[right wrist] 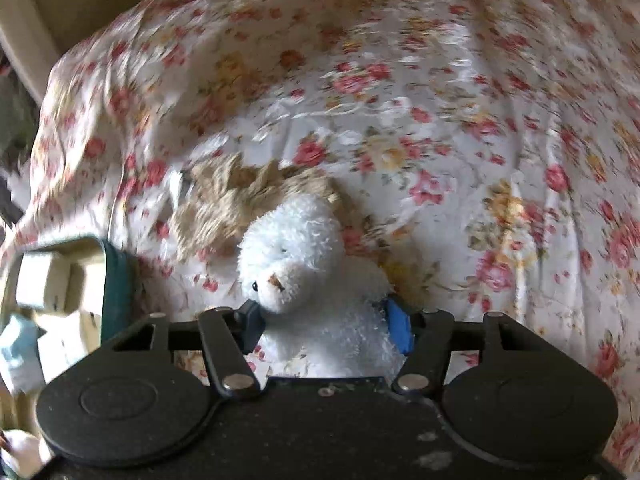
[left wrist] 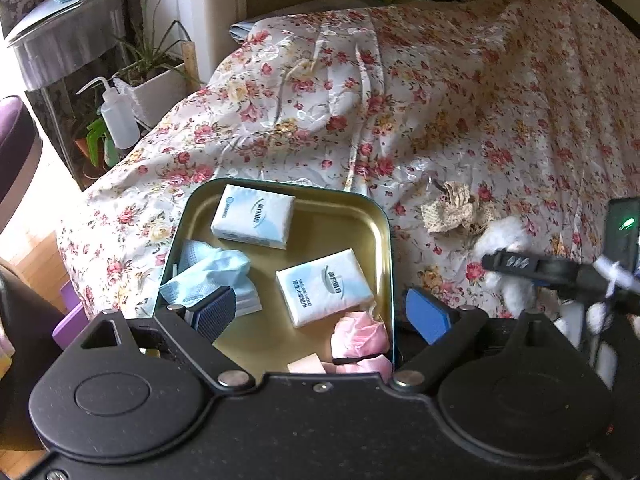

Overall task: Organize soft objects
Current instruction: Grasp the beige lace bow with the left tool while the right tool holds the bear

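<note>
A green-rimmed tin tray (left wrist: 386, 240) lies on the floral bedspread. It holds two tissue packs (left wrist: 254, 216) (left wrist: 326, 286), a blue face mask (left wrist: 208, 272) and a pink soft item (left wrist: 362, 340). My left gripper (left wrist: 320, 314) is open above the tray's near end. My right gripper (right wrist: 326, 326) is shut on a white plush bear (right wrist: 296, 248), just right of the tray (right wrist: 116, 280). The bear also shows in the left wrist view (left wrist: 504, 236). A beige lace cloth (left wrist: 454, 208) lies crumpled behind the bear (right wrist: 236, 196).
The floral bedspread (left wrist: 460, 92) covers the bed and stretches far to the right. Left of the bed stand a white squeeze bottle (left wrist: 116, 120), a potted plant (left wrist: 156, 80) and a grey side table (left wrist: 64, 44). A purple block (left wrist: 70, 324) sits at the lower left.
</note>
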Available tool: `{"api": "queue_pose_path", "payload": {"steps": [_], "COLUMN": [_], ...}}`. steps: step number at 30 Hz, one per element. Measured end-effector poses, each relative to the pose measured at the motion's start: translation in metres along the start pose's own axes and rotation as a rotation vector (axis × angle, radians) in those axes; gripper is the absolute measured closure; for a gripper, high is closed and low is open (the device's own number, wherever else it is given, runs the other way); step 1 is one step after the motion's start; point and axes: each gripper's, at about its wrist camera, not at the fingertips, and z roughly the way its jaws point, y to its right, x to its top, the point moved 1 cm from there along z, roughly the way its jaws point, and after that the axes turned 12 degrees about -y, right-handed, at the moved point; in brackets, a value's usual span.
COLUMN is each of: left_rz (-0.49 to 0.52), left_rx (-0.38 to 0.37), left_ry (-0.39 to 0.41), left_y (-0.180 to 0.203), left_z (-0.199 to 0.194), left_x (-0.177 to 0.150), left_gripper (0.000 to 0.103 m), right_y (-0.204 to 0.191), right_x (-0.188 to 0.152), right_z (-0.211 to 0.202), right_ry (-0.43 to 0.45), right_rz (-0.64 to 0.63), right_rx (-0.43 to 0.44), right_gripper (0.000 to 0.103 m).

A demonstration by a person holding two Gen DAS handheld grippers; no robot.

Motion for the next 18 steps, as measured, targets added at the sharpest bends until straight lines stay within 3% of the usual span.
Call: {"api": "queue_pose_path", "payload": {"steps": [7, 14, 18], "left_rz": [0.029, 0.048, 0.062], "left_rx": [0.035, 0.065, 0.081], "left_ry": [0.004, -0.007, -0.016], "left_y": [0.012, 0.027, 0.039], "left_z": [0.005, 0.014, 0.022], "left_x": [-0.001, 0.0, 0.002], "left_gripper": [0.014, 0.014, 0.014], "right_y": [0.033, 0.054, 0.055], "right_x": [-0.002, -0.008, -0.009], "right_z": [-0.047, -0.084, -0.093], "right_ry": [0.099, 0.192, 0.224], "right_rz": [0.099, 0.109, 0.103], "right_rx": [-0.027, -0.073, -0.057], "right_gripper": [0.042, 0.042, 0.041]}}
